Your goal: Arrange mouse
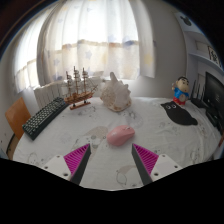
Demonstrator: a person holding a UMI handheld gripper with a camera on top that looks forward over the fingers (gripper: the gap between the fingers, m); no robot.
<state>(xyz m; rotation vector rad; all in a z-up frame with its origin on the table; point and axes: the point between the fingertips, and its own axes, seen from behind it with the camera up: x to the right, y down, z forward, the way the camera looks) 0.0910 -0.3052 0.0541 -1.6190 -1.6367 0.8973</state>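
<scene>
Gripper [111, 158] spread wide, holding nothing, fingers aimed straight ahead to bracket target
Pink mouse [120, 135] lies on table [80, 130] just ahead of fingertips, slightly right of centre, apart from pads
Black keyboard [44, 117] far left, model ship [79, 89] behind; mouse likely belongs nearer keyboard

Forward over tabletop [60, 135] (low, near)

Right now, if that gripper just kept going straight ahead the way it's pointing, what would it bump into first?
Most likely the pink mouse. It lies on the table just ahead of the open gripper, roughly in line with the gap between the fingers. Depth is hard to judge, but nothing else seems to lie before it.
</scene>
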